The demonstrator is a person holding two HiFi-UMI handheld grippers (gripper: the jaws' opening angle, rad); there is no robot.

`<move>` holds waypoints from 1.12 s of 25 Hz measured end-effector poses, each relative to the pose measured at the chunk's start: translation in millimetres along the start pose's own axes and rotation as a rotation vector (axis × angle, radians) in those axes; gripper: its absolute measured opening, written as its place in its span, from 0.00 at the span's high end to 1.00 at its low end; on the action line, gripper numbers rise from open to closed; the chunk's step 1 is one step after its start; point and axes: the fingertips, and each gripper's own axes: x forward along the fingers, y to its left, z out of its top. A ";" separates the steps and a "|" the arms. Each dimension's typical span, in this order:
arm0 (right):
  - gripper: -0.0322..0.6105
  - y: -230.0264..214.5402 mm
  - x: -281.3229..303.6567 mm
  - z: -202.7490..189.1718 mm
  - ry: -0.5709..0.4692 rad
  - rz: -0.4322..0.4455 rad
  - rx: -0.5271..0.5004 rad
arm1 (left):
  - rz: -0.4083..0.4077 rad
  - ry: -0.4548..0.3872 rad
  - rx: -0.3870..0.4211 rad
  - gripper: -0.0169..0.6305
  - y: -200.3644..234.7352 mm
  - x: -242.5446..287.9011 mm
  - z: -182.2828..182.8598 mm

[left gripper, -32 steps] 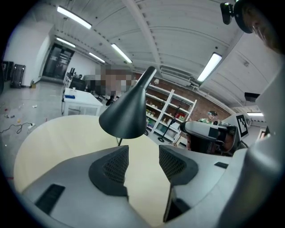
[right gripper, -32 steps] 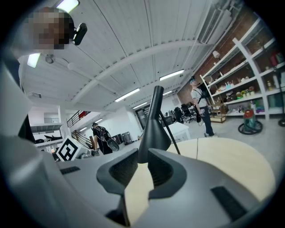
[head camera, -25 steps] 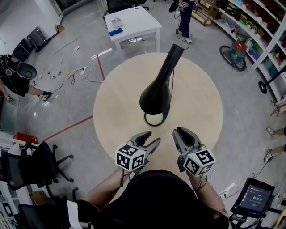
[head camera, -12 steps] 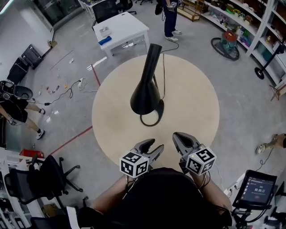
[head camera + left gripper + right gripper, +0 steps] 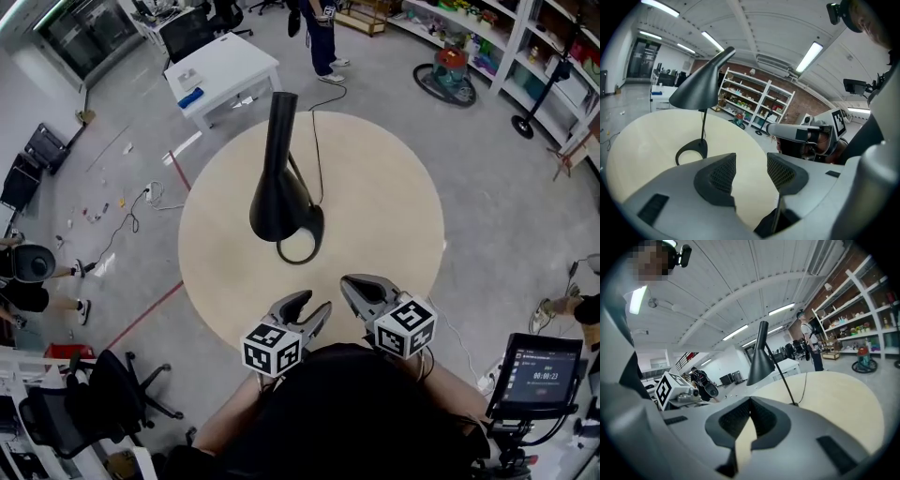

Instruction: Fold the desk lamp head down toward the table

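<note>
Hovering low in the frame over the near edge of the round table [image 5: 394, 206], well short of the desk lamp [image 5: 278, 202] at centre, black head raised above ring base. Left gripper [image 5: 309, 303] parted and empty; right gripper [image 5: 356, 284] closed tip to tip, gripping nothing.

Round worktop [image 5: 384, 206] carries one black desk lamp [image 5: 277, 202]. The cone head stands raised and tilted over the ring base [image 5: 298, 246]. The lamp cord [image 5: 313, 150] runs from the base to the far edge. The left gripper [image 5: 312, 301] is at the near edge with its fingers apart and nothing between them. The right gripper [image 5: 356, 284] is just beside it with its fingers drawn together. Both are well apart from the lamp, and both point towards it.
</note>
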 end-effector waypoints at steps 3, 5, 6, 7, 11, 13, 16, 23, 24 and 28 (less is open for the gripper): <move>0.94 6.3 13.2 -5.7 0.006 0.006 -0.021 | 0.003 -0.005 0.012 0.64 11.4 -6.4 -6.2; 0.94 7.7 17.6 -6.3 0.011 0.011 -0.028 | -0.005 0.003 0.015 0.64 14.8 -5.8 -8.3; 0.94 8.8 17.9 -5.7 0.013 0.014 -0.029 | -0.011 0.010 0.016 0.64 14.6 -5.2 -9.3; 0.94 9.6 17.4 -4.9 0.015 0.015 -0.031 | -0.016 0.016 0.016 0.64 13.8 -4.4 -10.3; 0.94 6.8 14.0 -3.2 0.015 0.006 -0.032 | -0.026 0.023 0.012 0.64 13.2 -0.7 -11.8; 0.94 4.3 14.1 -3.6 0.015 -0.003 -0.025 | -0.029 0.024 0.009 0.72 15.0 0.9 -10.7; 0.94 0.4 12.9 -4.6 0.018 -0.019 -0.016 | -0.045 0.034 0.015 0.75 13.4 5.3 -9.6; 0.94 -3.1 9.4 -8.4 0.024 -0.035 -0.007 | -0.074 0.053 0.020 0.82 8.1 9.9 -12.3; 0.94 -2.1 9.5 -9.0 0.026 -0.032 -0.008 | -0.075 0.054 0.019 0.83 7.7 9.8 -12.7; 0.94 1.8 10.9 -9.7 0.030 -0.019 -0.019 | -0.070 0.055 0.015 0.83 8.1 8.7 -13.9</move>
